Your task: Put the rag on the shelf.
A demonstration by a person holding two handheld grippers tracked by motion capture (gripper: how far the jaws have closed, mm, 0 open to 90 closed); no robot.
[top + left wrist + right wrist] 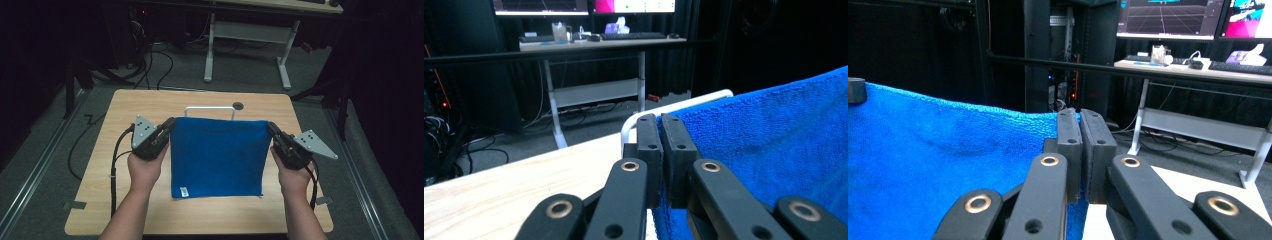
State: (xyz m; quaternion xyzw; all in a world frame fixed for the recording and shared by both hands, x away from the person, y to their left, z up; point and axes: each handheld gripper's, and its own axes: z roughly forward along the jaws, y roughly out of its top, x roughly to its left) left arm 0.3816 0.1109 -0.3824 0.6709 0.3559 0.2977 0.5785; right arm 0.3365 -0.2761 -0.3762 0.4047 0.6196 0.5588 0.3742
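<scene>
In the high view a blue towel (217, 157) is stretched between two hand-held grippers over a light wooden table (125, 107), its upper edge lifted and pulled taut while its lower edge, with a small white tag (184, 191), rests on the tabletop near the person's side. The left gripper (170, 125) pinches the towel's upper left corner and the right gripper (271, 128) pinches the upper right corner, each held by a bare hand coming in from the bottom, the left hand (145, 167) and the right hand (295, 175). Just behind the towel's top edge a white metal rack (210, 108) stands on the table, and a white-legged desk (250, 30) stands on the floor beyond. In the left gripper view the left gripper (660, 125) has its black jaws pressed together on the edge of the blue towel (774, 145), with the white rack (684, 104) curving right behind them. In the right gripper view the right gripper (1080, 120) has its jaws clamped on the corner of the towel (938, 160), which spreads away to the left, and monitors (1168, 17) glow above a far desk
</scene>
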